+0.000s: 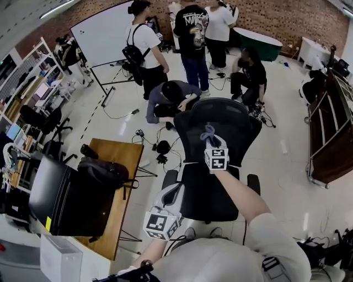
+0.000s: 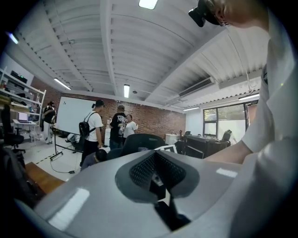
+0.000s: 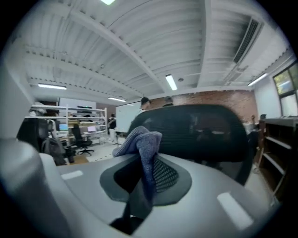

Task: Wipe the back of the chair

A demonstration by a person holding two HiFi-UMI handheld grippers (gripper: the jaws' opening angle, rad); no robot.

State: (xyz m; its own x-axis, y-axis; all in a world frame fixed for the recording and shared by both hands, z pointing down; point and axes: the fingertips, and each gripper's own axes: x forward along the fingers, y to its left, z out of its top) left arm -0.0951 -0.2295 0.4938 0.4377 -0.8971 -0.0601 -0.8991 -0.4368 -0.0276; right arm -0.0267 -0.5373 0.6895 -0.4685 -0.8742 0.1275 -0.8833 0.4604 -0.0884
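Chair (image 1: 220, 118) black mesh; cloth (image 3: 144, 139) mottled grey-blue; wall (image 1: 265, 16) red brick.

Bright ceiling strips, fisheye-warped edges

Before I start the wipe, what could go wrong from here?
The cloth is only pinched by a fold in the right hand-held gripper; dragging on the mesh chair back may pull it loose.
The left hand-held gripper is shut and steadies nothing, so a push may swing the back toward the crouching person behind it.
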